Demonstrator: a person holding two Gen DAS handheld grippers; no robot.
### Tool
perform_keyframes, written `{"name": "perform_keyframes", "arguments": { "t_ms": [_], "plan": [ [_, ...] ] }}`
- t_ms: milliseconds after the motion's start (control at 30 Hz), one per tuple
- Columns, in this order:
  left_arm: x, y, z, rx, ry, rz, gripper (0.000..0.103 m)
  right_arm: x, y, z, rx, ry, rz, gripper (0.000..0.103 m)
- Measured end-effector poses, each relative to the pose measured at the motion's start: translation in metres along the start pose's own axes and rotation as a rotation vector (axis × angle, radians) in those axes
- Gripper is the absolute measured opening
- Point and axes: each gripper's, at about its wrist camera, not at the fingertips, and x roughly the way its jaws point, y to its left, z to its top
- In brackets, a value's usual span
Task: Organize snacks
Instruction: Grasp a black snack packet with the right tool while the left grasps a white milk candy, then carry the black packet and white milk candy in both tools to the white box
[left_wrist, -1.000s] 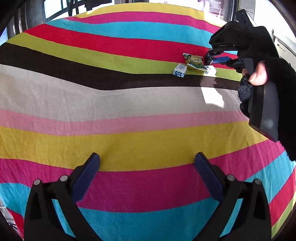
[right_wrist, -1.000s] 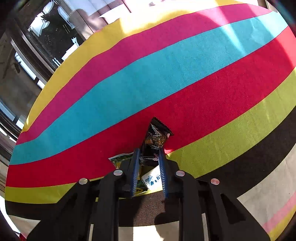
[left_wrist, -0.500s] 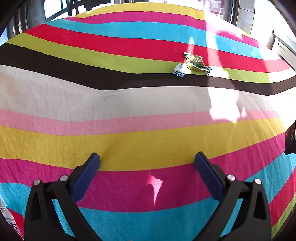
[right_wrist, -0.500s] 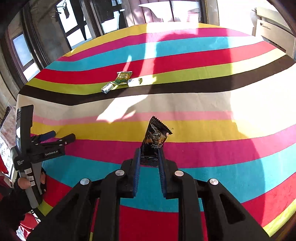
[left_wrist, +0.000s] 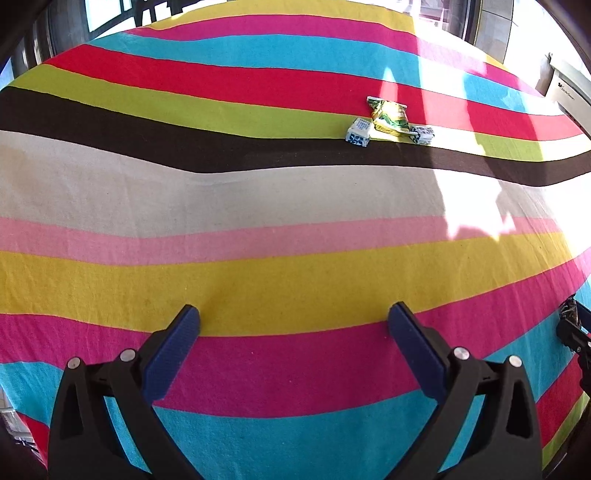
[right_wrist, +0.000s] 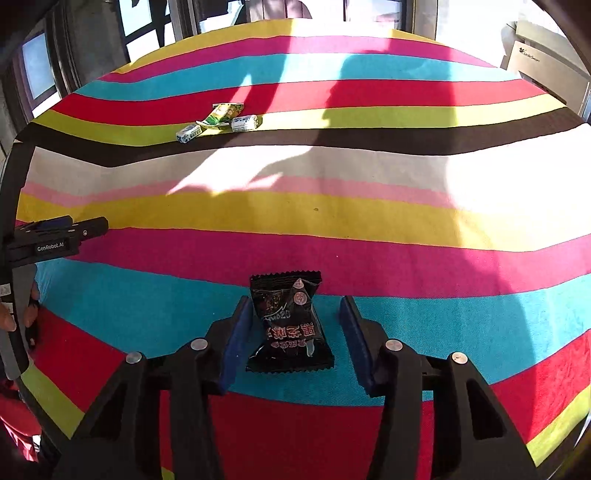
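black packet (right_wrist: 291, 325) flat, long axis away | right gripper (right_wrist: 293, 334) fingers just spreading, not pinching it

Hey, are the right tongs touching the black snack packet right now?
Apart. The right wrist view shows the right tongs open, cloth showing between the black snack packet and each pad.

We see each hand-held gripper (right_wrist: 295, 332) built of black plastic arms with silver screws and blue ribbed pads (right_wrist: 234, 339); the left hand-held gripper (left_wrist: 291, 339) carries white "GenRobot.AI" lettering.
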Motion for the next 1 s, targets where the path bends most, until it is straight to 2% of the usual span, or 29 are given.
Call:
{"name": "perform_keyframes", "arguments": {
  "t_ms": [33, 100, 133, 233, 367, 467, 500, 567, 600, 633, 700, 867, 1000],
  "plan": [
    [0.004, -0.002, 0.008, 0.010, 0.020, -0.027, 0.102, -0.002, 0.000, -0.003, -0.001, -0.012, -0.002, 0.033],
    [0.009, -0.009, 0.025, 0.039, 0.023, -0.128, 0.102, -0.005, -0.002, -0.009, 0.028, -0.036, 0.014, 0.029],
    [0.012, -0.014, 0.034, 0.058, 0.012, -0.139, 0.102, -0.007, -0.002, -0.012, 0.030, -0.048, 0.011, 0.029],
    [0.028, -0.030, 0.068, 0.122, -0.036, -0.123, 0.102, -0.006, 0.004, -0.012, 0.013, -0.051, -0.013, 0.029],
    [0.059, -0.041, 0.116, 0.173, -0.049, -0.089, 0.099, -0.005, 0.004, -0.013, 0.019, -0.051, -0.010, 0.029],
    [0.075, -0.048, 0.136, 0.190, -0.054, -0.078, 0.090, -0.004, 0.003, -0.012, 0.020, -0.050, -0.008, 0.029],
    [0.081, -0.050, 0.140, 0.194, -0.039, -0.080, 0.081, -0.004, 0.002, -0.012, 0.021, -0.050, -0.006, 0.029],
    [0.086, -0.049, 0.146, 0.185, -0.044, -0.111, 0.074, -0.003, 0.001, -0.012, 0.024, -0.050, -0.004, 0.029],
    [0.086, -0.049, 0.146, 0.183, -0.052, -0.114, 0.067, -0.003, 0.001, -0.012, 0.025, -0.050, -0.003, 0.029],
    [0.084, -0.049, 0.145, 0.181, -0.063, -0.114, 0.049, -0.002, 0.001, -0.012, 0.026, -0.050, -0.004, 0.029],
    [0.077, -0.046, 0.138, 0.176, -0.075, -0.124, 0.022, -0.002, 0.001, -0.012, 0.027, -0.051, -0.006, 0.029],
    [0.042, -0.032, 0.084, 0.176, -0.115, -0.212, 0.022, -0.003, 0.001, -0.013, 0.032, -0.053, -0.005, 0.029],
    [0.012, -0.008, 0.037, 0.137, -0.099, -0.280, 0.022, -0.002, 0.000, -0.013, 0.033, -0.053, -0.004, 0.029]
  ]
}}
